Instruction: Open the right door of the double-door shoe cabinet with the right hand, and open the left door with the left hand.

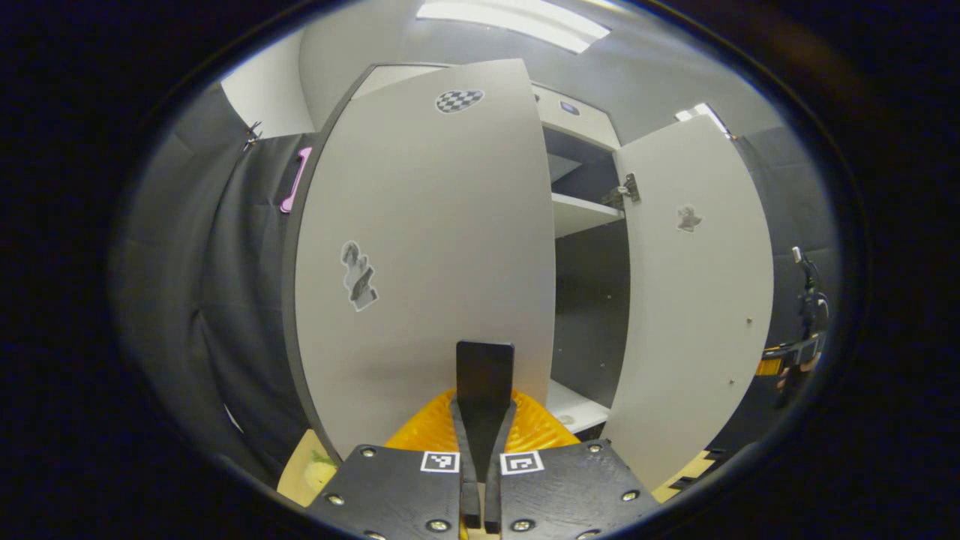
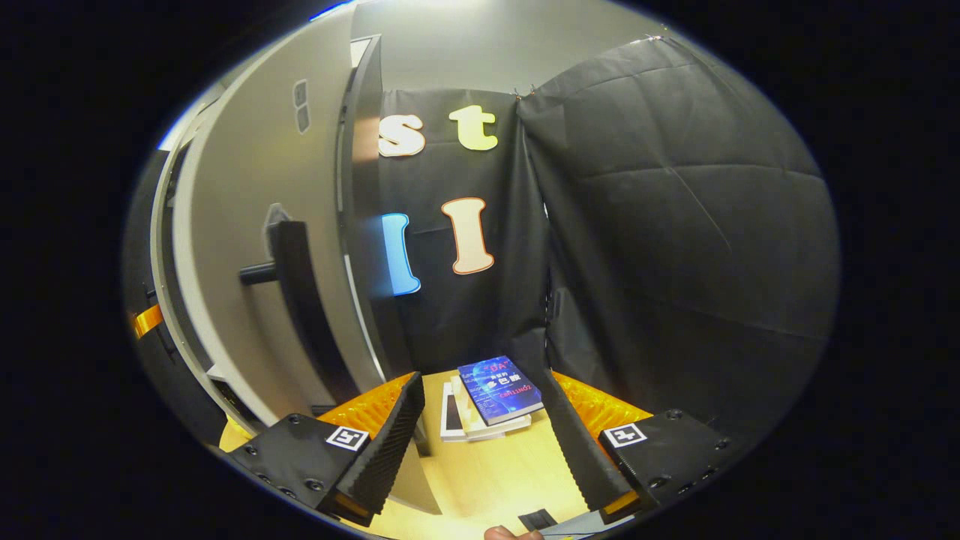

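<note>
In the left gripper view the white left door (image 1: 420, 247) of the shoe cabinet stands partly swung out. My left gripper (image 1: 484, 416) is shut on its dark handle (image 1: 485, 367). The dark cabinet inside (image 1: 585, 300) with white shelves shows between the doors. The right door (image 1: 697, 300) is wide open, inner face and hinge toward me. Past its edge the other gripper (image 1: 804, 330) is held up. In the right gripper view my right gripper (image 2: 484, 450) is open and holds nothing. The right door (image 2: 247, 247) with its dark bar handle (image 2: 292, 300) stands just left of it.
A stack of books (image 2: 495, 394) lies on the wooden floor (image 2: 487, 480) by the black cloth wall (image 2: 675, 247), straight beyond the right gripper. A pink hook (image 1: 295, 180) hangs on the cloth left of the cabinet. A fingertip (image 2: 510, 534) shows at the bottom edge.
</note>
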`<act>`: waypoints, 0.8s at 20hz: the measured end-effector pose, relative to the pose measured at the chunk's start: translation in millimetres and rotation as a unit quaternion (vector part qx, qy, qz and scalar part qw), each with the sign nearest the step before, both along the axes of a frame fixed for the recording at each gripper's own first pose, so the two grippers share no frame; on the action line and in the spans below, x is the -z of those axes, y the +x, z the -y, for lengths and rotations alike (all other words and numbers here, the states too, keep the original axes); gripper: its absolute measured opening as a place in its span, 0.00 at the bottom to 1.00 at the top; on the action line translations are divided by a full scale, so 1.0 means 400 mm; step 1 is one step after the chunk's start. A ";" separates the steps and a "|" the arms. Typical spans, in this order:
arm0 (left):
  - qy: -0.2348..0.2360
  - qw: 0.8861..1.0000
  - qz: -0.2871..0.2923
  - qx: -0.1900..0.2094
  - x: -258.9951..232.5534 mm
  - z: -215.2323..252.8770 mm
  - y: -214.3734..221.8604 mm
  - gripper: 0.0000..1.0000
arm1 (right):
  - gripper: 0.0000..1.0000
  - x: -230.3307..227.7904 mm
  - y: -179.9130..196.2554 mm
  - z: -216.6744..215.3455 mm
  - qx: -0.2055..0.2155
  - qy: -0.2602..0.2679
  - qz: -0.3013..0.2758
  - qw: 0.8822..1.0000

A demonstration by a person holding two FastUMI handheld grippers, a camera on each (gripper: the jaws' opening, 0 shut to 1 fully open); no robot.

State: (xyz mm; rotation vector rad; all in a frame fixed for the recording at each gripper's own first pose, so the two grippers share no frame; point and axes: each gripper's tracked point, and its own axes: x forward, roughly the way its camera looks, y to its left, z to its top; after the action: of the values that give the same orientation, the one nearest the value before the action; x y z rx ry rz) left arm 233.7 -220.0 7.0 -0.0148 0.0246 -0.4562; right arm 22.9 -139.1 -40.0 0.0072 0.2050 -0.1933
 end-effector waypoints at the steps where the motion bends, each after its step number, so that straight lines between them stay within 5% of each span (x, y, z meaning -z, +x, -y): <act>1: -0.001 1.000 0.000 0.002 -0.001 -0.001 -0.002 0.05 | 0.98 0.004 -0.016 -0.005 0.003 0.003 0.000 1.000; 7: -0.027 1.000 0.010 0.000 -0.018 -0.005 -0.010 0.05 | 0.98 0.016 -0.086 -0.007 0.028 0.004 0.010 1.000; 16: -0.017 0.999 0.015 -0.024 -0.013 -0.040 -0.009 0.05 | 0.98 0.049 -0.108 -0.056 0.011 -0.002 0.004 1.000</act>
State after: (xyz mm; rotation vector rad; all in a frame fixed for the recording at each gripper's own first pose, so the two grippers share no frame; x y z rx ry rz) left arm 230.0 -204.1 12.1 -0.0420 -0.0124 -0.4091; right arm -20.2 -116.7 -59.7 0.0059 0.1962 -0.2165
